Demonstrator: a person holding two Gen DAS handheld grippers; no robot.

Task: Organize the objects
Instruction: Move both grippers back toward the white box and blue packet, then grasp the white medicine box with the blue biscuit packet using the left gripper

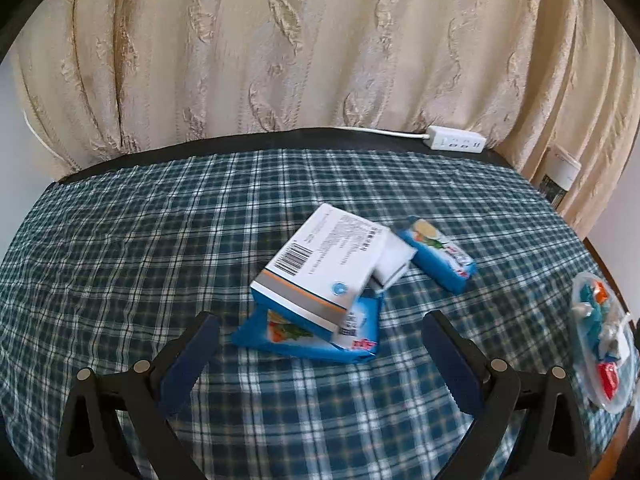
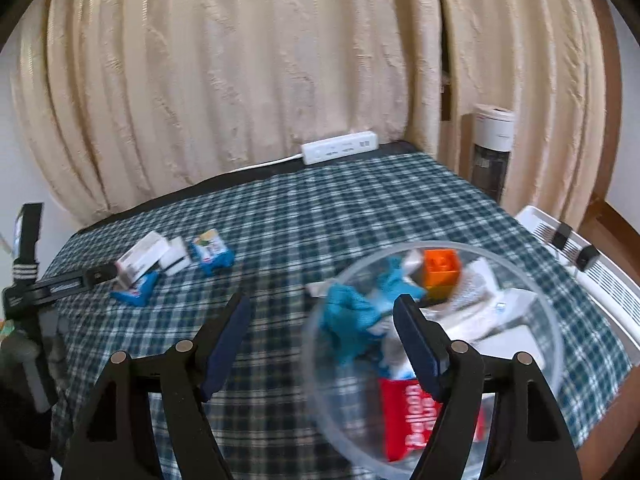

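while the left gripper [image 1: 320, 344] hovers low over the plaid cloth [image 1: 160, 240], its blue pads [image 1: 188, 364] stand wide apart with nothing between them and nothing touching them. just ahead of the pads lies a small pile: a white box [image 1: 320, 264] with a barcode rests tilted on a blue packet [image 1: 308, 340], its far end against a small white box [image 1: 394, 266]. a second blue packet [image 1: 438, 256] lies just beside that, to the right, flat on the cloth. at the right edge of the left view a clear bowl [image 1: 580, 292] shows, blurred, with mixed items inside.

right gripper [image 2: 322, 344]: fingers also spread wide, holding nothing. its right pad [image 2: 418, 344] sits over the bowl [image 2: 552, 320], inside the rim line as seen from the camera; whether it touches the contents cannot be told because of blur. left pad [image 2: 226, 344] is outside the bowl, over cloth. bowl contents: an orange block [image 2: 442, 268] at the far side, crumpled teal wrappers [image 2: 352, 316], white packets, a red box [image 2: 412, 416] with white lettering at the near side.

in the right view the pile sits well apart to the left, with the left gripper's [image 2: 98, 274] black finger reaching to it. a white power strip [image 2: 340, 147] lies at the table's far edge against the curtain [image 2: 240, 60].
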